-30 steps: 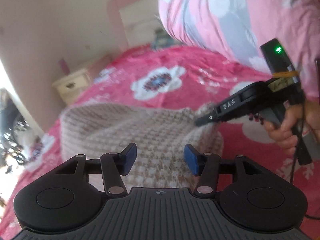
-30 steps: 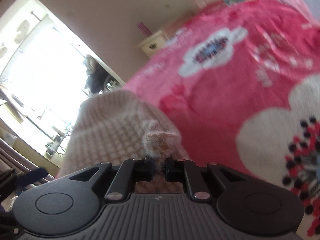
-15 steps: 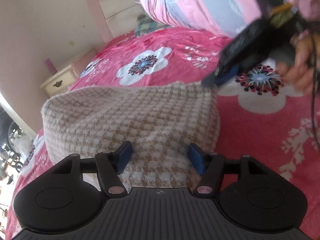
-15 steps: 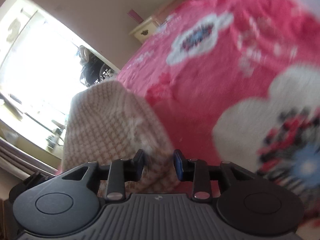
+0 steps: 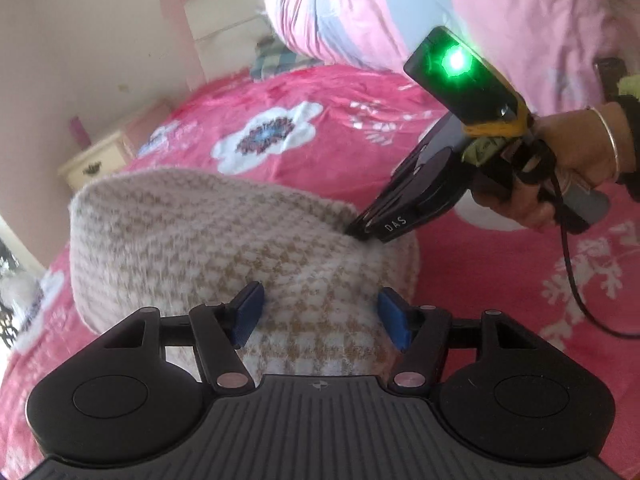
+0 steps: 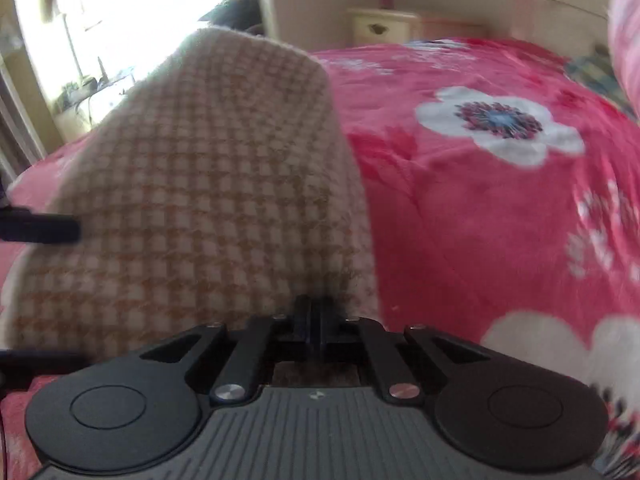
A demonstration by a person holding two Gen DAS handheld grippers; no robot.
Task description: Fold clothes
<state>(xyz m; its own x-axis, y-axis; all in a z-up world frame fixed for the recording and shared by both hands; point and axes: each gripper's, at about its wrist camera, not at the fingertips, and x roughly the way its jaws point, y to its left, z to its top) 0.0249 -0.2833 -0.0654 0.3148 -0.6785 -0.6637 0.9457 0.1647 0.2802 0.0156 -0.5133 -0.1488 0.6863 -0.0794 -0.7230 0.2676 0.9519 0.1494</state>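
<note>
The left wrist view shows a beige-and-white houndstooth knit garment [image 5: 224,248] lying folded on the bed [image 5: 520,320], directly ahead of the left hand-held gripper [image 5: 322,314], whose blue pads stand apart over the near edge of the cloth without pressing on it. Across from it, to its right and a little further on, the right hand-held gripper [image 5: 356,232] meets the far right corner of the garment, carried by a hand [image 5: 560,176] wearing a bangle. In the right wrist view that gripper [image 6: 316,312] has just closed its jaws; they sit together at the garment's edge, and whether any knit is pinched between them cannot be told, since the tips are dark and blurred. The step in hand looks like tidying or taking hold of a corner for another fold. Next, I judge, the left gripper must clamp its own edge so both corners can be lifted and carried over evenly; thick, soft knit may slip or bunch. The bed carries a pink fleece blanket with white flowers; beyond the grippers lie a rolled pink-and-grey quilt [image 5: 400,8], a cream nightstand [image 5: 96,164], a pink headboard [image 5: 216,12] and a bright window [image 6: 120,12].
</note>
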